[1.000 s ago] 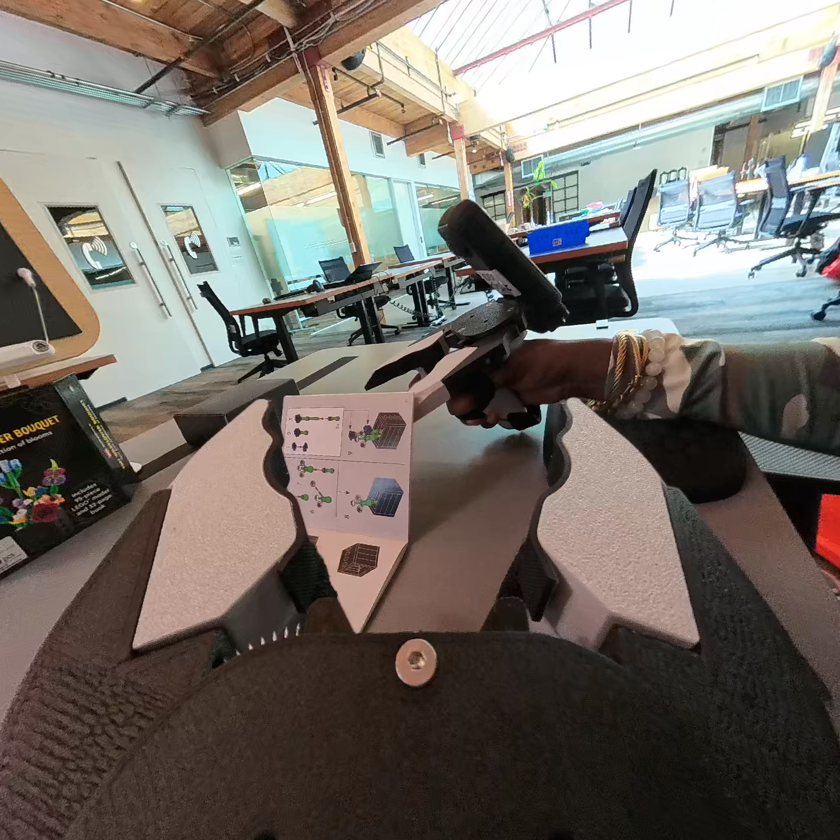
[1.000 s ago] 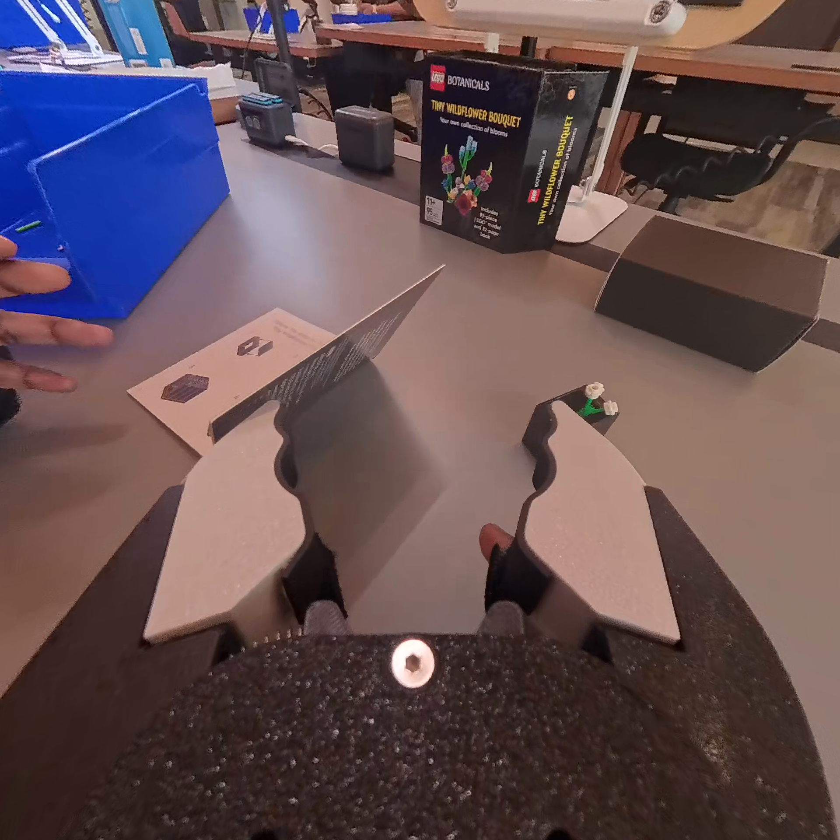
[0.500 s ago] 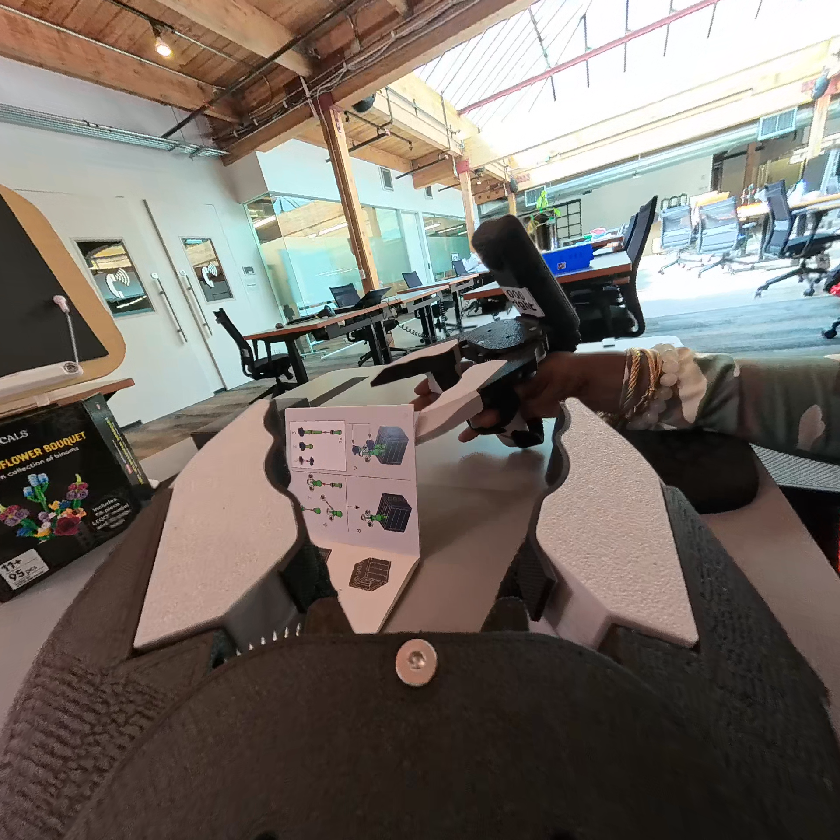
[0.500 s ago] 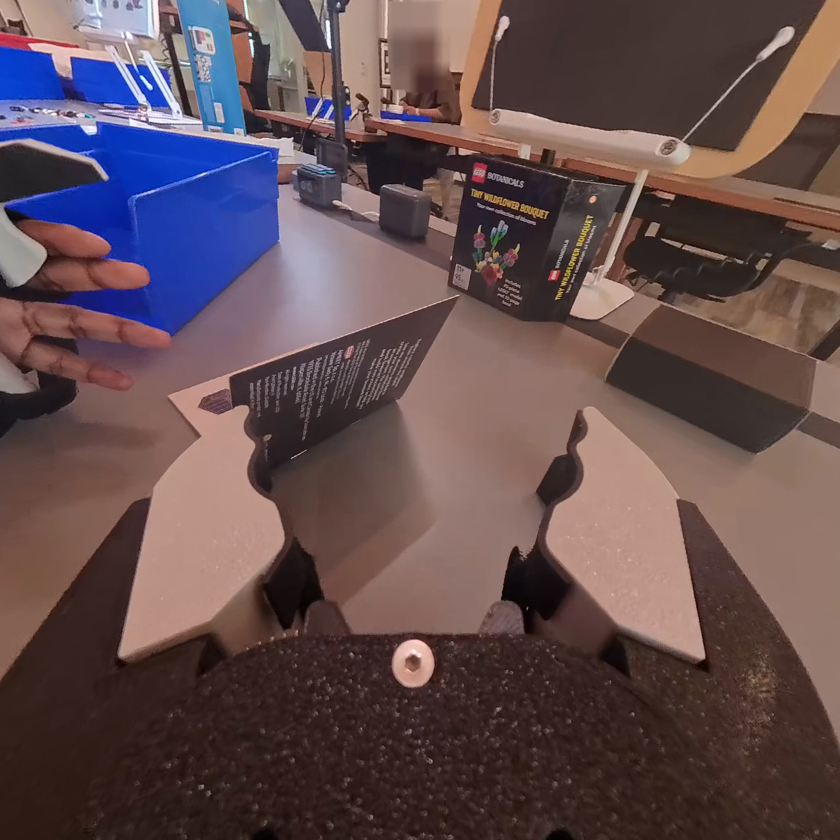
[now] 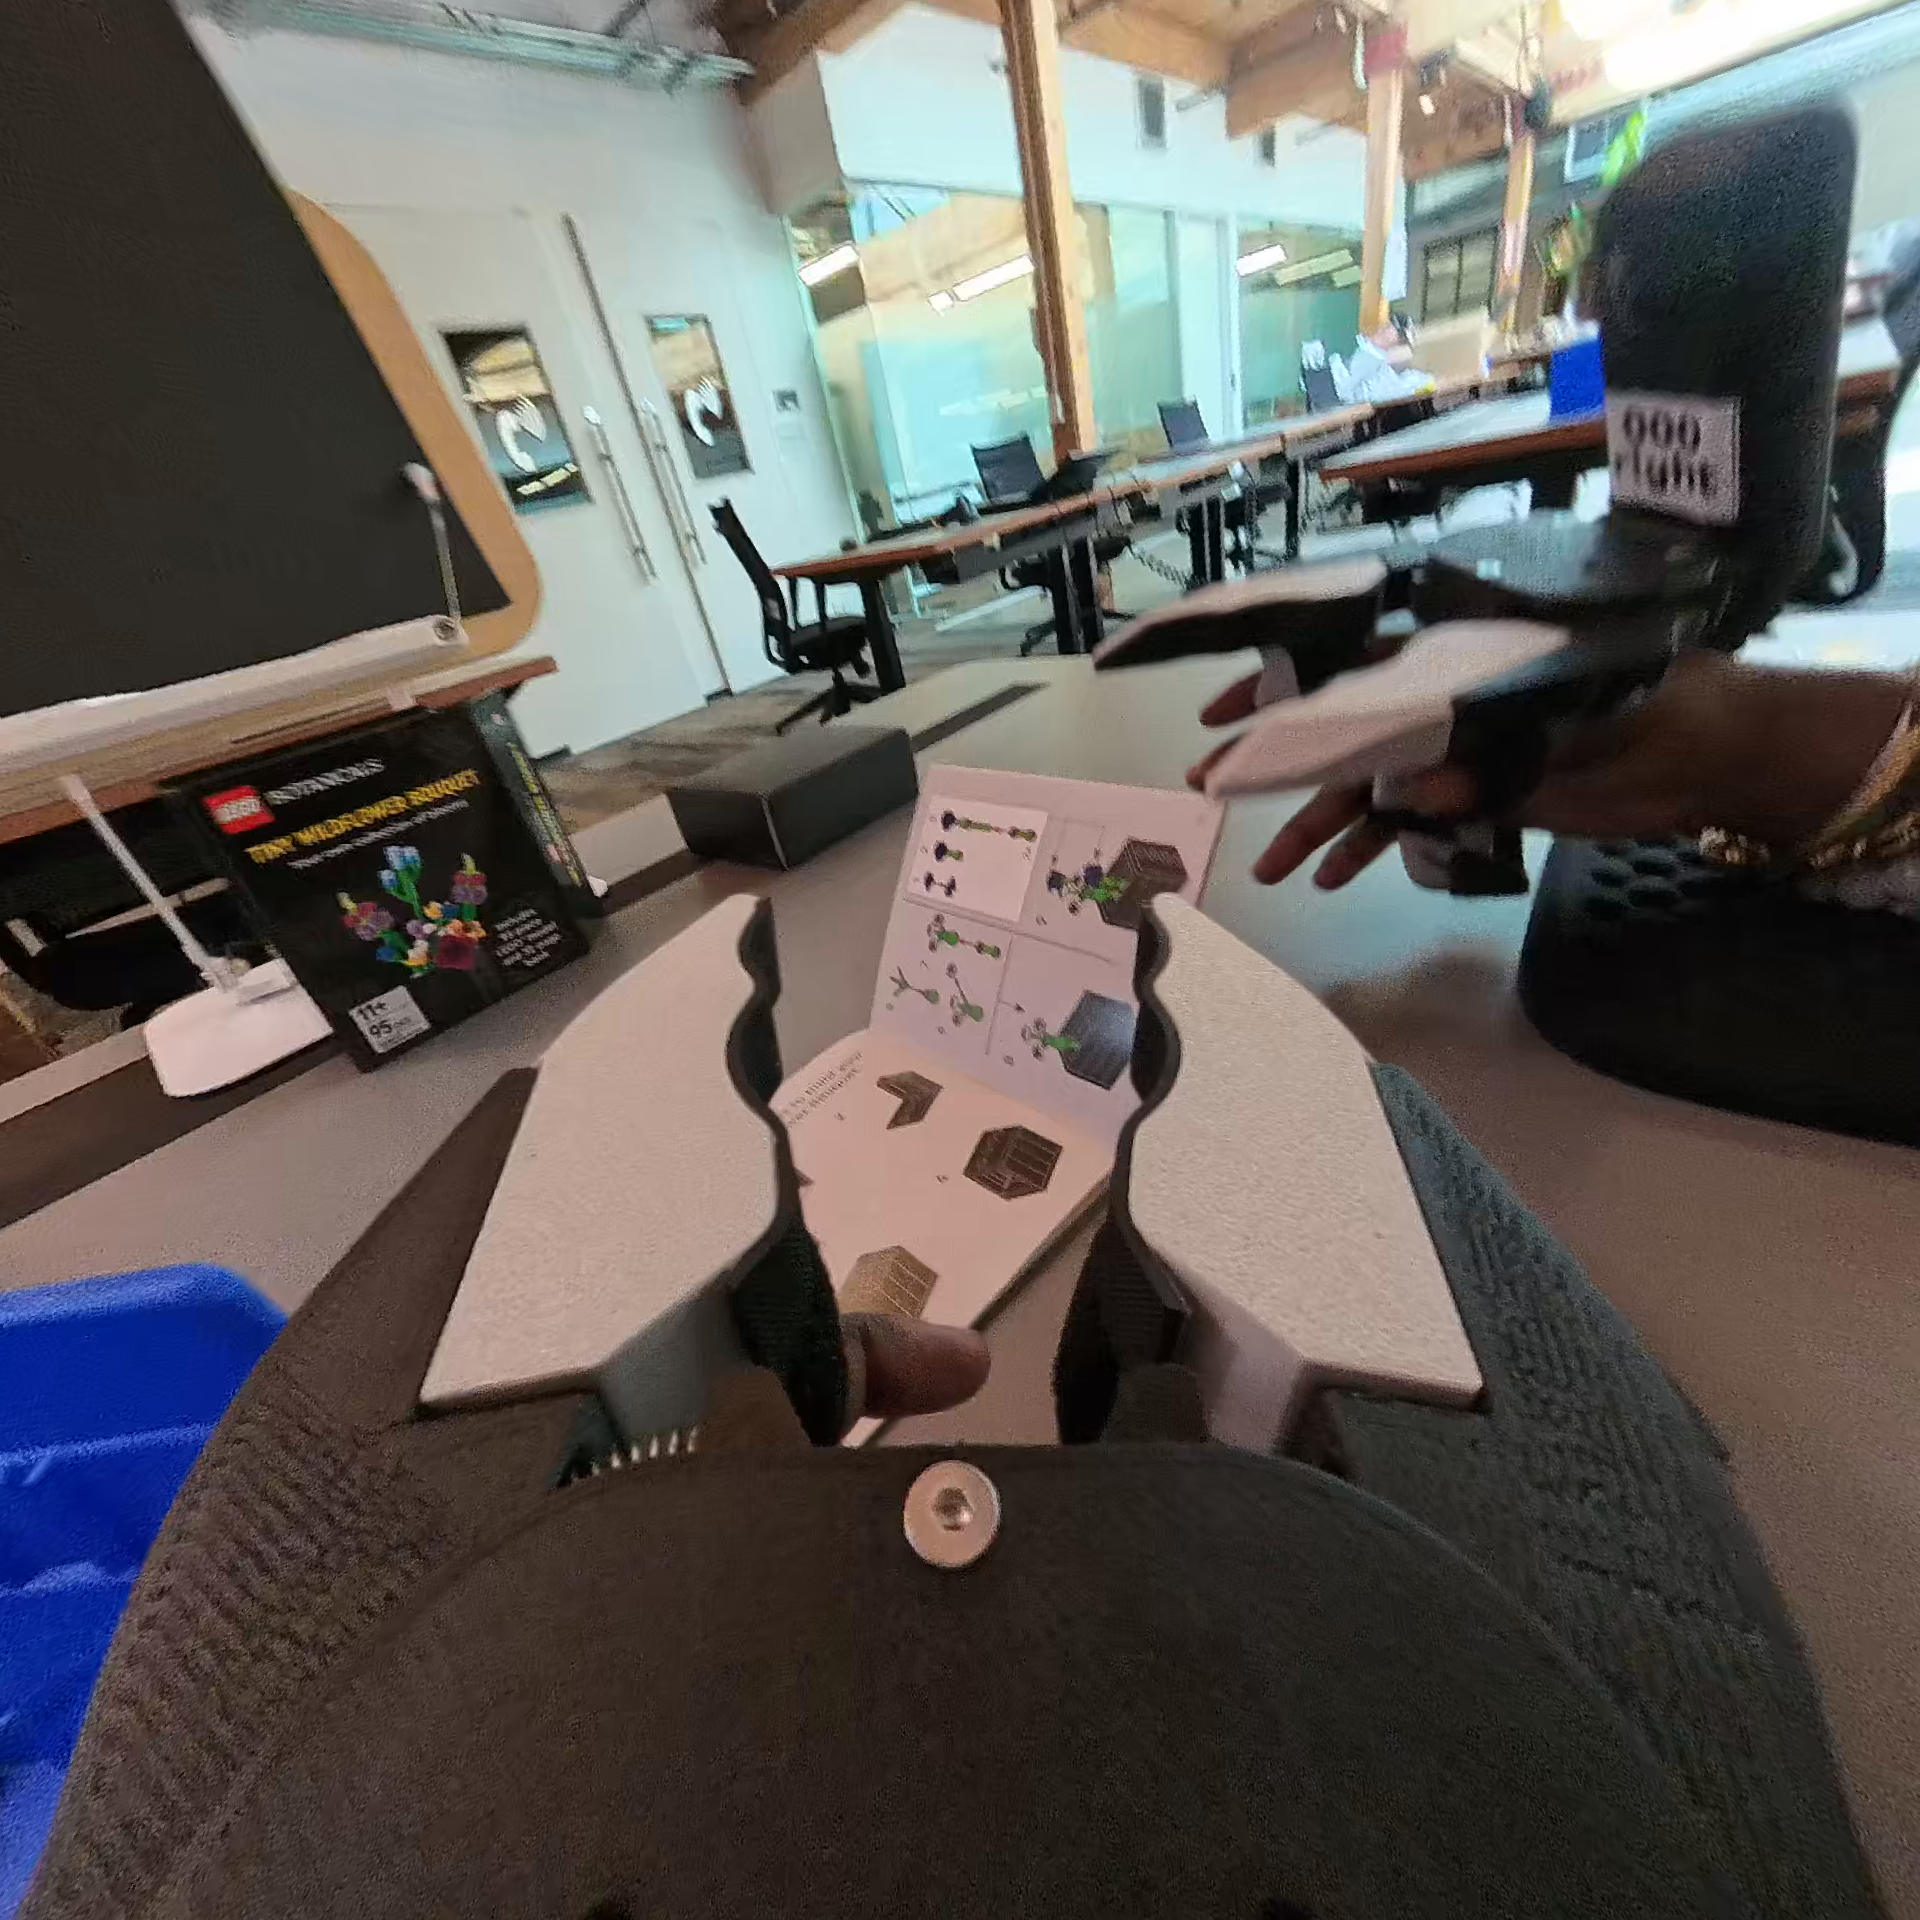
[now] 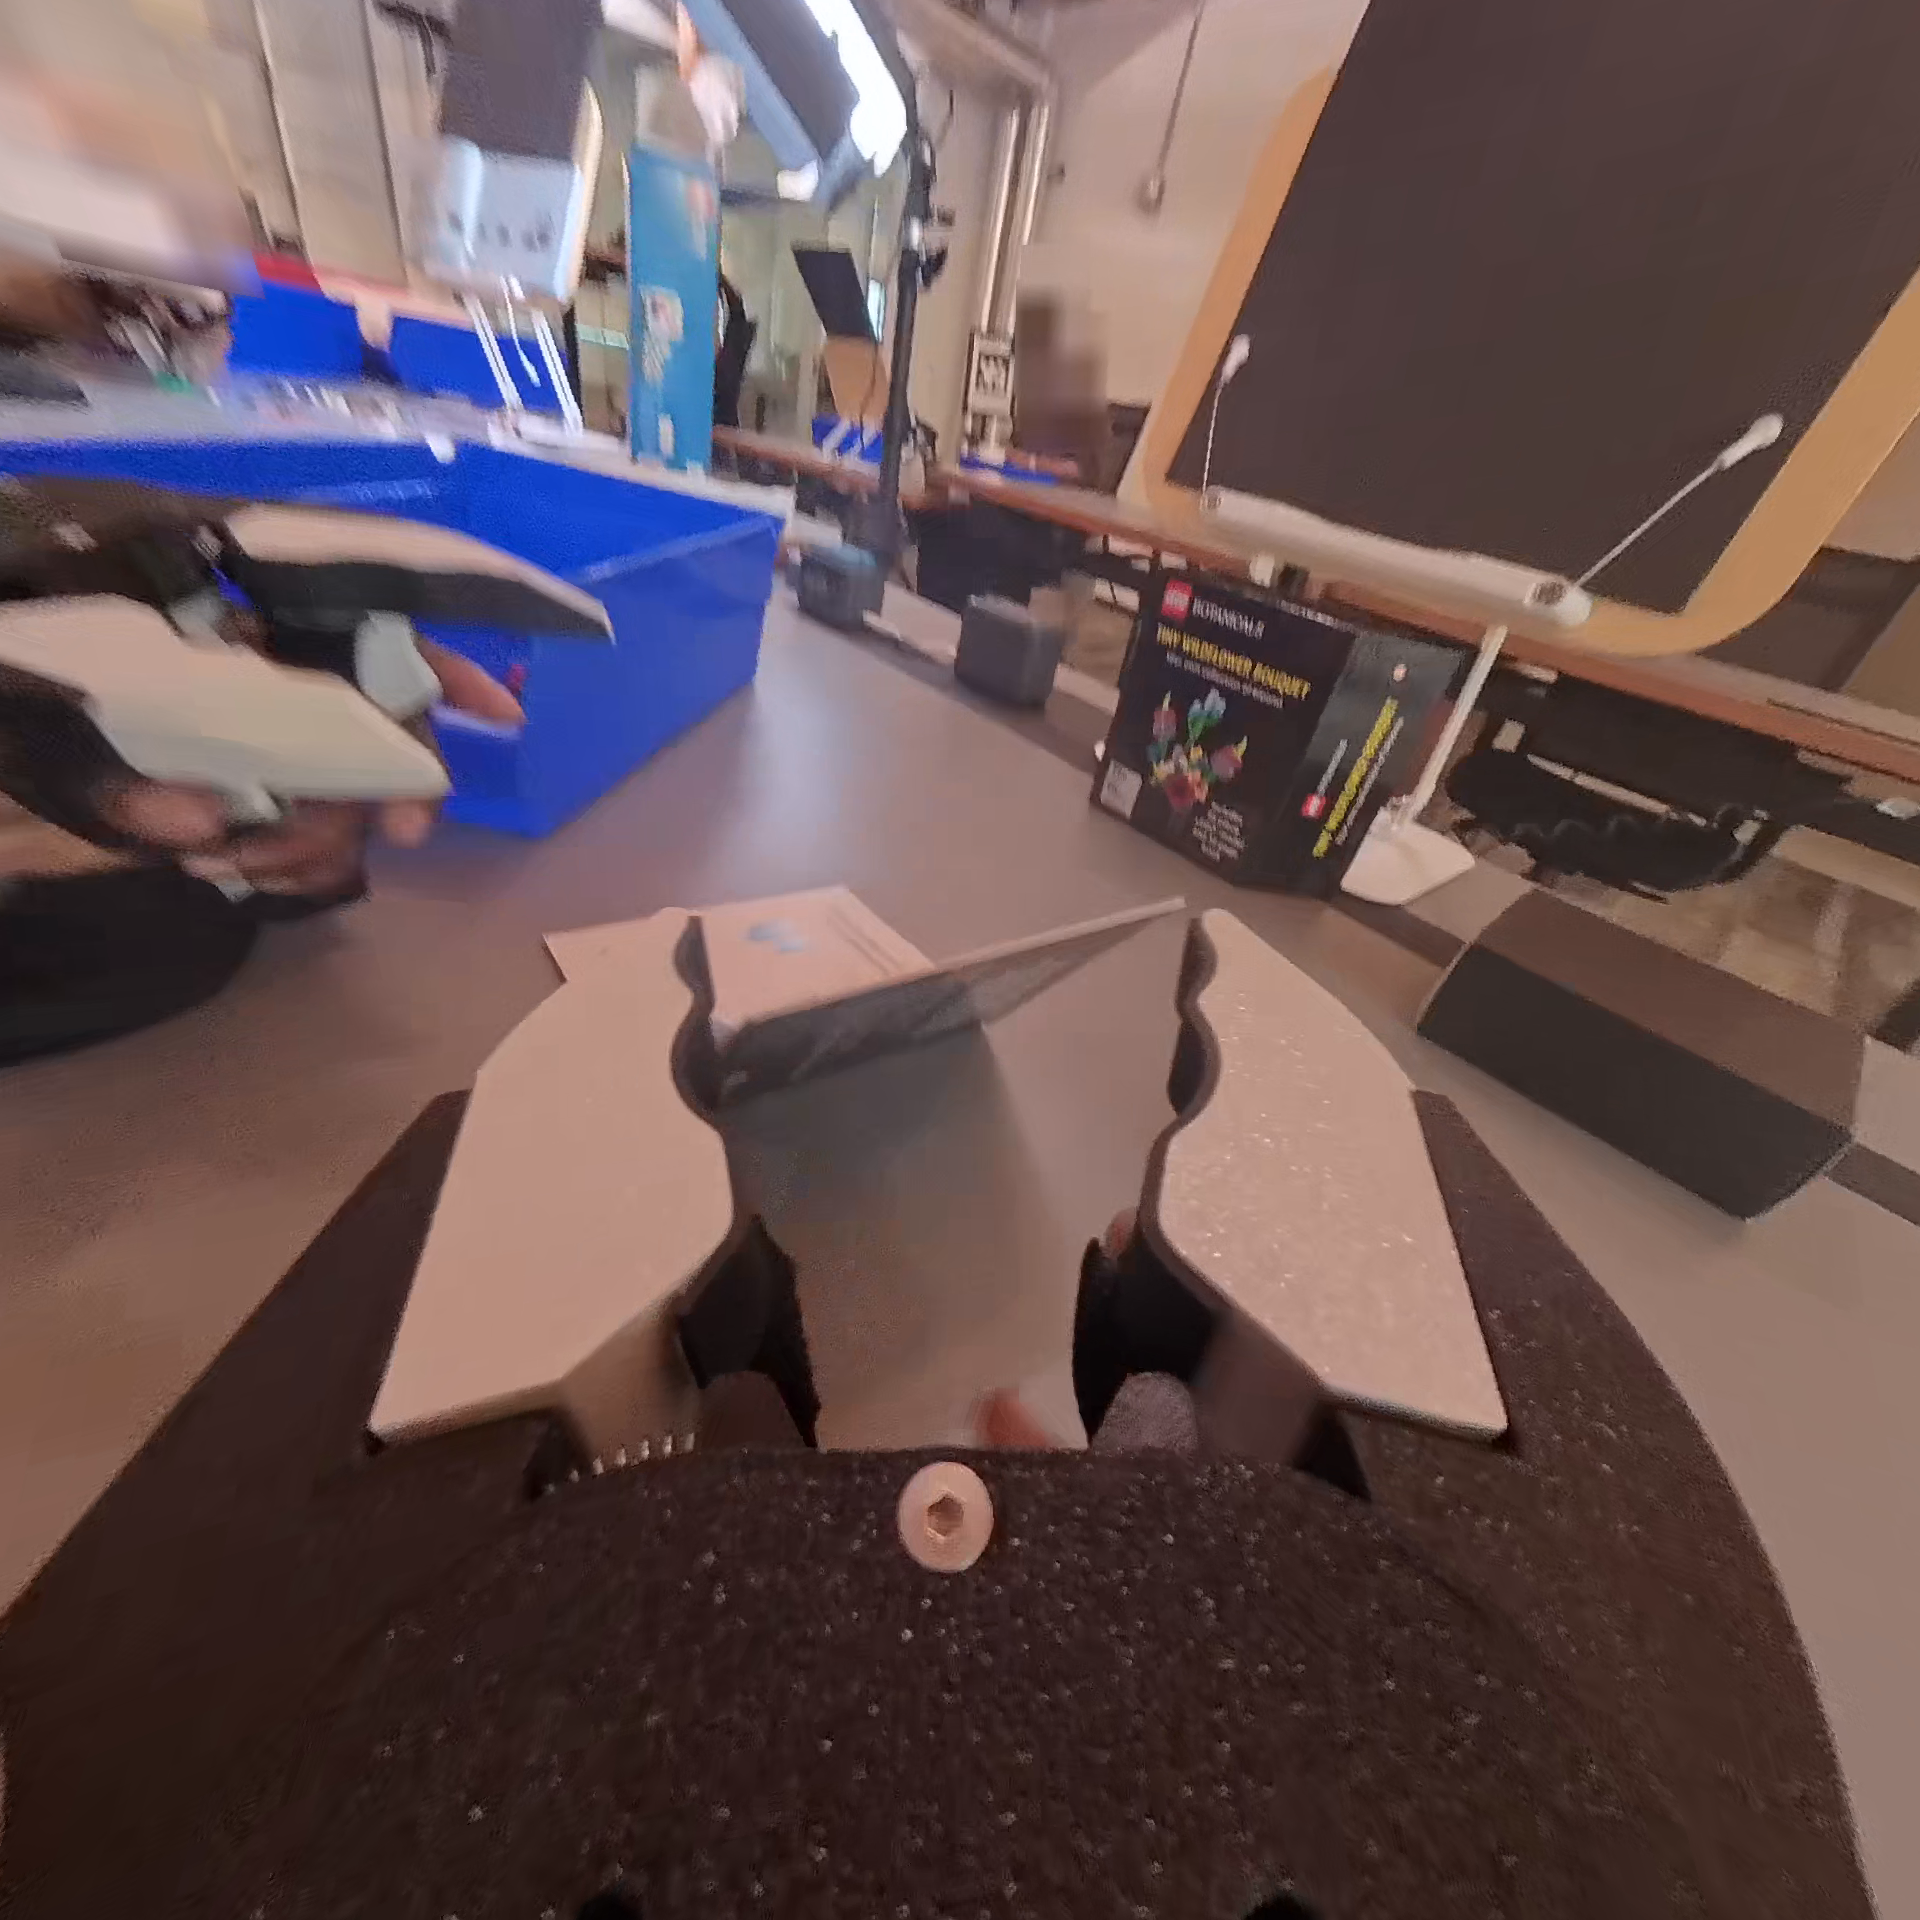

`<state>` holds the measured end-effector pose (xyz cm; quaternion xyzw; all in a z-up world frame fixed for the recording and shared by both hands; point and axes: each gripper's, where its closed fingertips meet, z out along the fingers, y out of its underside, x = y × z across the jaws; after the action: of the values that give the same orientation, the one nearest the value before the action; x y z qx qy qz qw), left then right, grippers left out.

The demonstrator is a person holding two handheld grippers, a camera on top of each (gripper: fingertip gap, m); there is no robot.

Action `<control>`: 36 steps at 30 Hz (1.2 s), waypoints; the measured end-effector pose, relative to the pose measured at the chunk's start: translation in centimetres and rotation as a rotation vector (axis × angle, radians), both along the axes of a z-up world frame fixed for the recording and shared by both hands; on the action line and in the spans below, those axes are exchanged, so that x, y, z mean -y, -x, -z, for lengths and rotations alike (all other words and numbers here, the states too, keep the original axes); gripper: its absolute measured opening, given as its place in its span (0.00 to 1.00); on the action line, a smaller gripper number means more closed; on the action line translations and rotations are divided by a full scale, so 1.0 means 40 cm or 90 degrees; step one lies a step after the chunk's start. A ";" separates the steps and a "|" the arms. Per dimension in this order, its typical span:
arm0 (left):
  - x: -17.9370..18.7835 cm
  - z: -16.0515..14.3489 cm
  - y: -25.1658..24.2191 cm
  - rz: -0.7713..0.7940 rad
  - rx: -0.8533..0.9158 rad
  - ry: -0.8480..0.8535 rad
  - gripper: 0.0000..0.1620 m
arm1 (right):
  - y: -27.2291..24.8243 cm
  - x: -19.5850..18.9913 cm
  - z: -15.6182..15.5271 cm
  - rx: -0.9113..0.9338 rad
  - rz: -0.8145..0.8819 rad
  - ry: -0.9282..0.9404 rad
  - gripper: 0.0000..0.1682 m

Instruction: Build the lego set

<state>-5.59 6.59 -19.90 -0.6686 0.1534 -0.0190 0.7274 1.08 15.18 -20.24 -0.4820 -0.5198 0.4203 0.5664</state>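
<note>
While both hands hover, I consult the instruction booklet (image 5: 997,1049), propped half-open on the table (image 5: 1558,1247) so its steps face me. Left gripper (image 5: 951,935) and right gripper (image 6: 940,945): jaws apart, empty. Set box (image 5: 405,894) stands beyond; blue bin (image 6: 623,644) to the left.

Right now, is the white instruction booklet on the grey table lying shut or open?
Open. The white instruction booklet has one page flat on the grey table and the other leaf raised at an angle, showing its printed diagrams.
</note>
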 end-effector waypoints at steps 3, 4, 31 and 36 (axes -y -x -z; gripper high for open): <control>-0.031 0.061 -0.031 0.024 -0.065 0.080 0.32 | -0.004 0.065 -0.045 -0.029 -0.076 0.026 0.42; -0.049 0.089 -0.036 0.025 -0.080 0.135 0.30 | -0.001 0.080 -0.054 -0.042 -0.098 0.033 0.37; 0.011 0.261 -0.118 0.357 0.001 0.668 0.02 | 0.002 0.129 0.263 0.472 -0.203 0.062 0.02; -0.057 0.236 -0.071 0.243 -0.164 0.509 0.06 | 0.000 0.131 0.262 0.471 -0.199 0.025 0.02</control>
<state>-2.74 8.88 -29.36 -0.8536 0.3432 -0.1269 0.3708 1.08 9.93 -30.72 -0.5265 -0.7476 0.3094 0.2610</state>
